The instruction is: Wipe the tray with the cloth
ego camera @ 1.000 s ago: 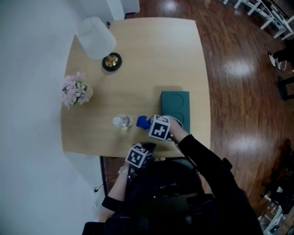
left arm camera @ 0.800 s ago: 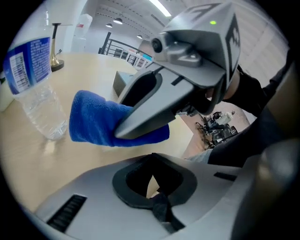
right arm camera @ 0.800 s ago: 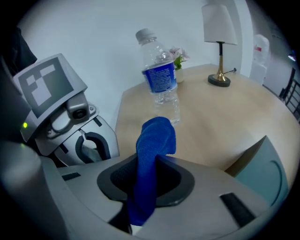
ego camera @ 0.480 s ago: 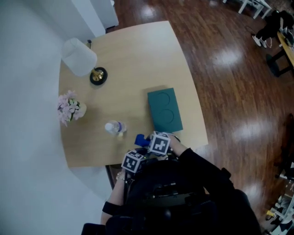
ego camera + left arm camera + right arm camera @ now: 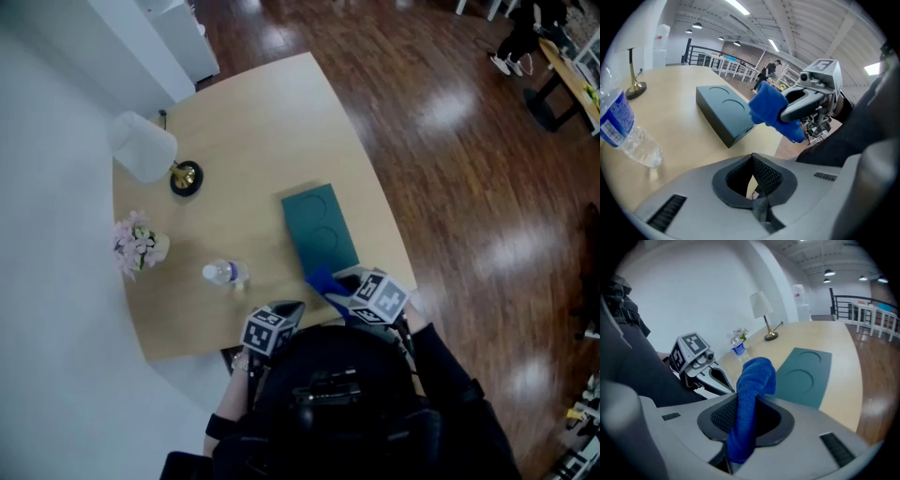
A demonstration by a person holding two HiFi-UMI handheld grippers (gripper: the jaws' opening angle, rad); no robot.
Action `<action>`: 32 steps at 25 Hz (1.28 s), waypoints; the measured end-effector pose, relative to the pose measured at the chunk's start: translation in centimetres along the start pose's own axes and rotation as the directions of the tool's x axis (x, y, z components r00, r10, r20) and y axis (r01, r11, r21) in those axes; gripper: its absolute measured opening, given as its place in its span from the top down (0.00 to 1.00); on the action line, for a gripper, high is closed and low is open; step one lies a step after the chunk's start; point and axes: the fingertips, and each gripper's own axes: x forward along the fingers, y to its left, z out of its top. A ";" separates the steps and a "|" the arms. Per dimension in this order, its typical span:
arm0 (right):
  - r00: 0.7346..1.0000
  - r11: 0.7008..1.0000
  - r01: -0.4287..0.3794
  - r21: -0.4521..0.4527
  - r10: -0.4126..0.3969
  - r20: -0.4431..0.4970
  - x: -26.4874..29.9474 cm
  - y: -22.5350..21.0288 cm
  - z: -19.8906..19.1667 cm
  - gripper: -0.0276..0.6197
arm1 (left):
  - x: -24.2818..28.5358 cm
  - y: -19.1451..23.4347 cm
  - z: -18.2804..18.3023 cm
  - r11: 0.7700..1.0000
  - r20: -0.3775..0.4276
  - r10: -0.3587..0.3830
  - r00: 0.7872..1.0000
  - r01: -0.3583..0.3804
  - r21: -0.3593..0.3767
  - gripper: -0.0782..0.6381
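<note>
The right gripper sits low and right of centre in the head view, its jaws closed on the blue cloth. In the right gripper view the cloth stands up between the dark pads in a thick fold, and its loose end droops over towards the tray. The tray is a dark teal slab with two round hollows in its top. It lies flat on the light wooden table, right of the middle of the frame, with its long side running up and slightly left. The cloth shows just at the tray's lower end, at the table's near edge. In the left gripper view it is raised off the tabletop in front of the tray's near corner, and whether it touches that corner cannot be told. The left gripper is at lower centre of the head view, left of the right one, with its jaws brought together and nothing between them. To the left of the tray stands a clear water bottle. Further left is a small bunch of pink flowers, and above it a white-shaded lamp on a brass foot.
</note>
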 end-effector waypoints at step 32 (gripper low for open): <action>0.877 0.809 0.480 0.340 -0.455 -0.157 1.1 -23.5 -8.5 0.81 | -0.8 4.1 4.0 0.971 0.113 0.195 0.974 -0.175 -0.162 0.89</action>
